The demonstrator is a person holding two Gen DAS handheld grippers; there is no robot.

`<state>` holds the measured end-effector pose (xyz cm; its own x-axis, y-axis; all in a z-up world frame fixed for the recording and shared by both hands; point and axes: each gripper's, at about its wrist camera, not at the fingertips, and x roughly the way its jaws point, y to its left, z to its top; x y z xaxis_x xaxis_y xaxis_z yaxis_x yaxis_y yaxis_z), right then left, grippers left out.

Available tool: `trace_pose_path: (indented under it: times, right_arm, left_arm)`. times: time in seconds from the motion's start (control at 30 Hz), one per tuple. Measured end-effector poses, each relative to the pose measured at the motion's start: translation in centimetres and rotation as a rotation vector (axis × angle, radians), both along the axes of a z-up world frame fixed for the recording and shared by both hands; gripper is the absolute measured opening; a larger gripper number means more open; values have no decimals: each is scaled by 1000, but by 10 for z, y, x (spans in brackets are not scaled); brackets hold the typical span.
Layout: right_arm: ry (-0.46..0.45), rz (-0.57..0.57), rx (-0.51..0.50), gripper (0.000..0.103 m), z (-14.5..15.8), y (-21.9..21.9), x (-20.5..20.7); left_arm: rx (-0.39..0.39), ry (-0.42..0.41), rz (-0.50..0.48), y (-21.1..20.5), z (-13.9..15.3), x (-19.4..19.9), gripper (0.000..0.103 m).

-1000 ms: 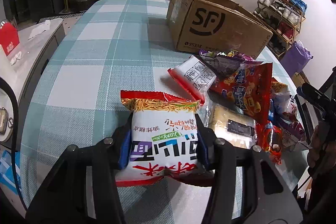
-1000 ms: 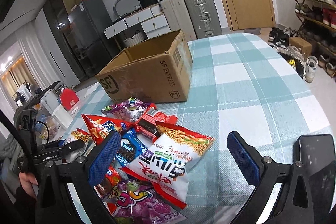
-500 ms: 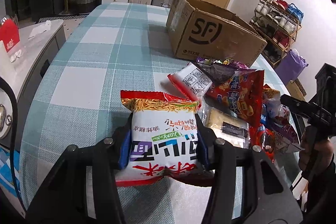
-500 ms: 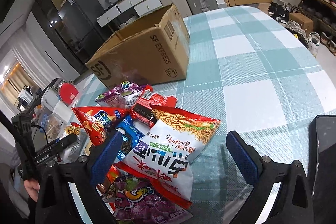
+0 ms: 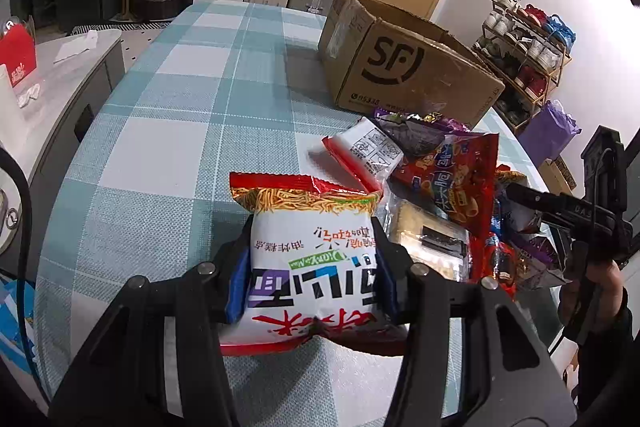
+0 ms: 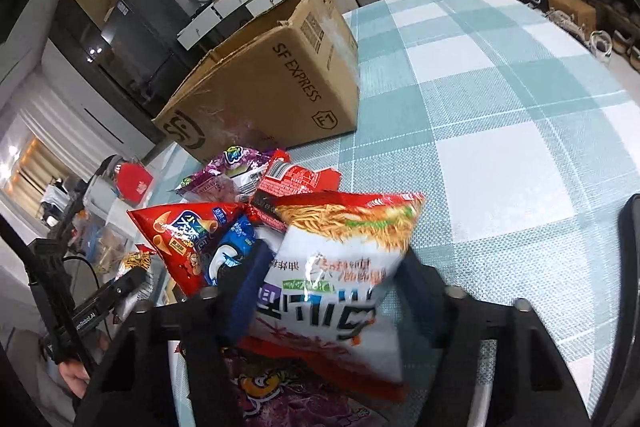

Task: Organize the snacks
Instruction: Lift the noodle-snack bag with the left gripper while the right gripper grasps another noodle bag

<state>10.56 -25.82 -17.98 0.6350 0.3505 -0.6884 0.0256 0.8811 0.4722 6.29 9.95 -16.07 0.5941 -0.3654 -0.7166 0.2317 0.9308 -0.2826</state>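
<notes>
Right claw (image 6: 324, 291) goes from wide open to clamped on a noodle bag (image 6: 340, 275), pads pressing both its sides. Its view closes in on the snack pile. Left wrist view pulls back slightly; the cardboard box (image 5: 408, 67) sits lower in frame.

Right tongs (image 6: 328, 287) clamped on noodle packet (image 6: 340, 267), cardboard box (image 6: 272, 83) behind

Both the left gripper (image 5: 312, 275) and right gripper (image 6: 324, 287), low in frame, clamp padded fingers on a noodle packet (image 5: 316, 259).
</notes>
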Motion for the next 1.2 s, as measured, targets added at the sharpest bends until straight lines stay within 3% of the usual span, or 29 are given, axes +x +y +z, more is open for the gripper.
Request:
trace_pose_path:
  times: [0.13,0.37,0.7,0.8,0.97,1.2]
  right_arm:
    - [-8,12,-32,48,2,3,-4]
    - [-92,-1,-50,47,24,-3,-23]
    - [-265,74,-126,47,96,10,-29]
    - [-303,93,-92,47,118,10,-22]
    - [-351,111,-42,47,150,11,-5]
    - [-426,151,-64,47,206,20,25]
  left_arm:
    - [-1,-18,9,0,10,-6,48]
    - [1,-47,8,-6,37,-15,48]
    - [-15,-149,-59,-31,105,0,48]
    - [-27,-156,-79,-39,123,12,48]
    - [16,-203,-111,-63,155,28,48]
    - [16,-208,-153,-95,191,70,48]
